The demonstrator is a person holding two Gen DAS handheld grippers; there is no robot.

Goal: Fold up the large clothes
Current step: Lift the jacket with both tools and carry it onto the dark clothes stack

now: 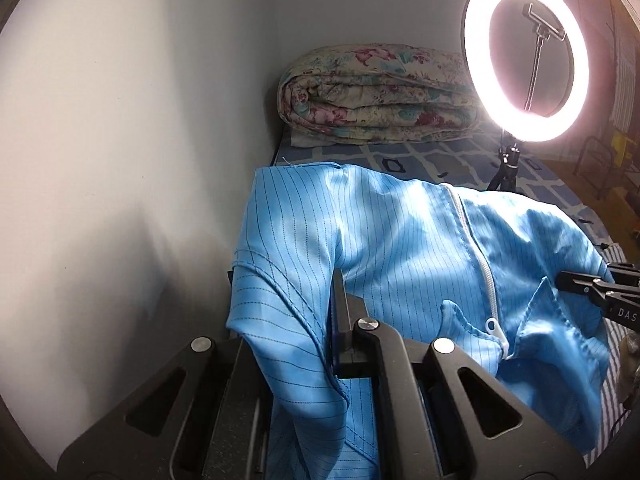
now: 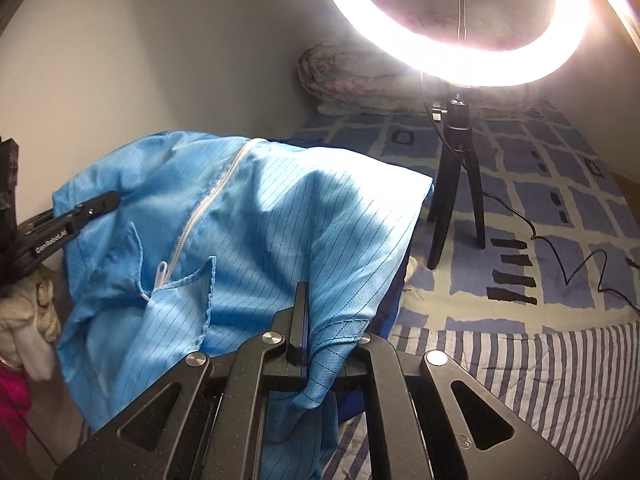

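Note:
A light blue pinstriped garment (image 1: 400, 240) with a white zipper (image 1: 486, 276) and collar hangs stretched between both grippers above the bed. My left gripper (image 1: 334, 280) is shut on the fabric at its shoulder seam, and cloth drapes down over its fingers. In the right wrist view the same garment (image 2: 248, 216) spreads left of centre, with my right gripper (image 2: 303, 292) shut on its other shoulder seam. Each gripper shows in the other's view: the right gripper (image 1: 560, 280) at the right edge, the left gripper (image 2: 114, 198) at the left edge.
A ring light (image 1: 526, 54) on a small black tripod (image 2: 456, 184) stands on the bed's blue checked sheet (image 2: 560, 208), its cable trailing right. A folded floral quilt (image 1: 376, 96) lies at the head by the grey wall (image 1: 140, 120). A striped blanket (image 2: 540, 360) covers the near edge.

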